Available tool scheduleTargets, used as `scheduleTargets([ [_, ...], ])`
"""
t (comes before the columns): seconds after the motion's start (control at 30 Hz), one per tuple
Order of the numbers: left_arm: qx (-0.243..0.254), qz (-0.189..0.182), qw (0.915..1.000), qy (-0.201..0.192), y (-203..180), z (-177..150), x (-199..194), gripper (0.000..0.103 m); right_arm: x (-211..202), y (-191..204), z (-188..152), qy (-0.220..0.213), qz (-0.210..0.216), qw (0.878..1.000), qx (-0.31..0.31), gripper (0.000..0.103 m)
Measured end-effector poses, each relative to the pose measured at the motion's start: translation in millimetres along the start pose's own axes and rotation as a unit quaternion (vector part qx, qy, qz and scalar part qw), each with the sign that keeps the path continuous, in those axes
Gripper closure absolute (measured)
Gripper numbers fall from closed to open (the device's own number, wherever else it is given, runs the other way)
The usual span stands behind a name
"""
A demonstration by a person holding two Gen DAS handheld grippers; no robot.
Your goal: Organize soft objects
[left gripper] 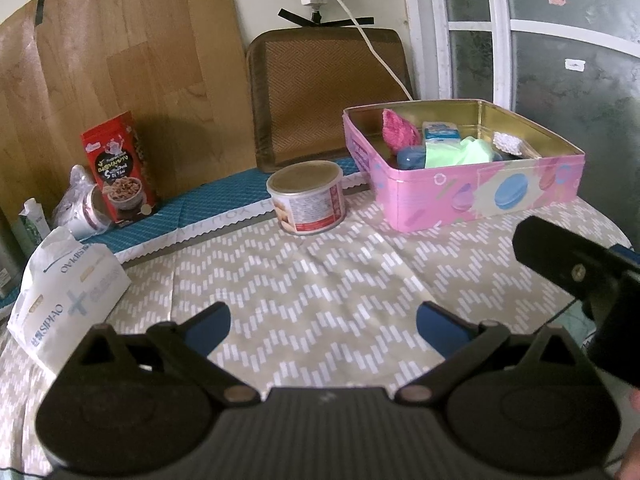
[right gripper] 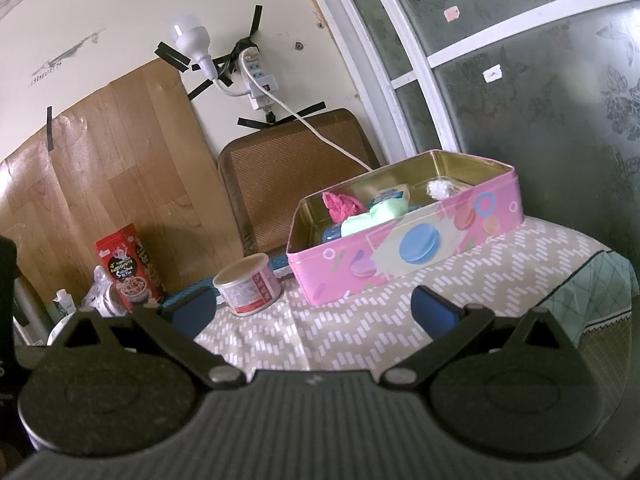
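A pink tin box [left gripper: 472, 196] [right gripper: 400, 256] with macaron pictures stands open at the far right of the table. Inside lie a pink fluffy piece [left gripper: 398, 132] [right gripper: 342, 204], a light green cloth [left gripper: 460, 152] [right gripper: 372, 216], a blue round item [left gripper: 410, 157] [right gripper: 331, 235], a white-blue packet [left gripper: 440, 130] and a white beaded item [left gripper: 507, 143] [right gripper: 440, 189]. My left gripper [left gripper: 323, 322] is open over the bare tablecloth, well short of the box, holding nothing. My right gripper [right gripper: 314, 312] is open too, empty, in front of the box.
A round can [left gripper: 306, 202] [right gripper: 248, 288] stands left of the box. A red snack box [left gripper: 118, 168] [right gripper: 130, 270], a plastic-wrapped cup [left gripper: 86, 204] and a white tissue pack [left gripper: 68, 292] sit at the left. A brown cushion [left gripper: 324, 92] leans on the wall. The table edge [right gripper: 576, 276] drops at right.
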State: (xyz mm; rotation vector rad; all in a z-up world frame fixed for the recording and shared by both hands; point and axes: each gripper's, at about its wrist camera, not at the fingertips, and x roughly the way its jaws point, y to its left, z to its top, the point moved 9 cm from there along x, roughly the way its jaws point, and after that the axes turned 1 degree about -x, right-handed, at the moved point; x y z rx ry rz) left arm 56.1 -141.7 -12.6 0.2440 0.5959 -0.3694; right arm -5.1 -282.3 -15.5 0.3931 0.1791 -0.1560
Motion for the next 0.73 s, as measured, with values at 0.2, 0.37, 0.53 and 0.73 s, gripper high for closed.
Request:
scheduleTargets([
  [0.2,0.001,-0.001,1.0000,0.001,-1.8,-0.4,0.5,0.000,0.8,-0.2,0.2,0.001,0.001,1.000,0.000,0.000],
  [0.37,0.002,-0.005,1.0000,0.002,-2.7,-1.2,0.7,0.000,1.1,0.4,0.1,0.001,0.001,1.000,-0.002,0.000],
  [0.53,-0.003,-0.010,0.9999,0.006,-1.4,-1.9,1.9,0.000,1.4,1.3,-0.9,0.001,0.000,1.000,-0.002,0.000],
  [0.73,-0.014,-0.022,0.9997,-0.001,1.8,-0.8,0.9,0.000,3.7,3.4,-3.2,0.004,0.000,1.000,-0.006,0.000],
])
